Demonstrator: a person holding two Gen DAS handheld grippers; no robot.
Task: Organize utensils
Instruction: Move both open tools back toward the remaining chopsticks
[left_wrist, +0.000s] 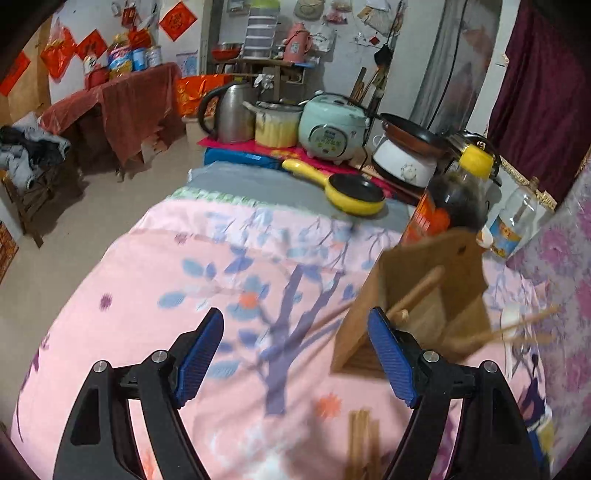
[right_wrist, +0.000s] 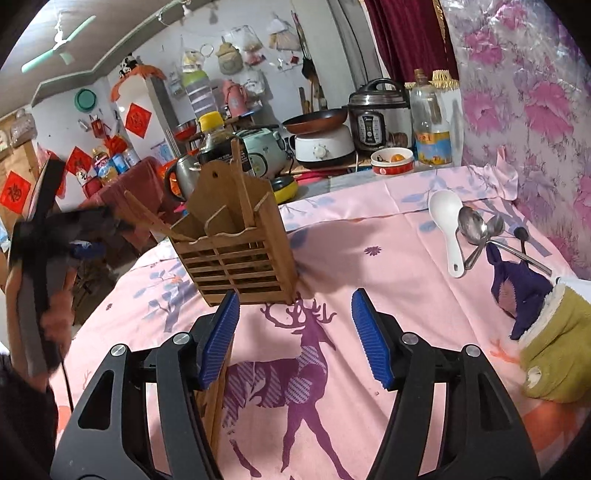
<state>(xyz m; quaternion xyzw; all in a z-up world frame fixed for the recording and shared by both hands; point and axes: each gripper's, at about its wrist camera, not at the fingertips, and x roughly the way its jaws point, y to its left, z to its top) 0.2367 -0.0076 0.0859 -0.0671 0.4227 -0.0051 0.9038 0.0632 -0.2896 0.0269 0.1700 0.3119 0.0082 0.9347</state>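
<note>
Ridged blue pads on black arms frame both views: the left gripper (left_wrist: 295, 354) stands released, nothing pressed between its jaws, and the right gripper (right_wrist: 295, 336) is likewise spread and empty over the purple deer printed on the pink floral tablecloth (right_wrist: 369, 229).

A slatted bamboo utensil holder (right_wrist: 236, 254) stands upright on the cloth just ahead of the right gripper, with several wooden chopsticks (right_wrist: 243, 188) leaning inside. More chopsticks (left_wrist: 364, 439) lie loose on the cloth by the left gripper. Well to the right, a glossy white plastic rice spoon (right_wrist: 448, 225) touches two polished metal spoons (right_wrist: 478, 230).

Likely next is gathering a loose utensil. I would take a chopstick or spoon handle near its middle, pads square across it, since thin smooth sticks roll and slip. Lower it tip-first into one compartment without knocking the light holder; the other gripper could steady its wall.
</note>
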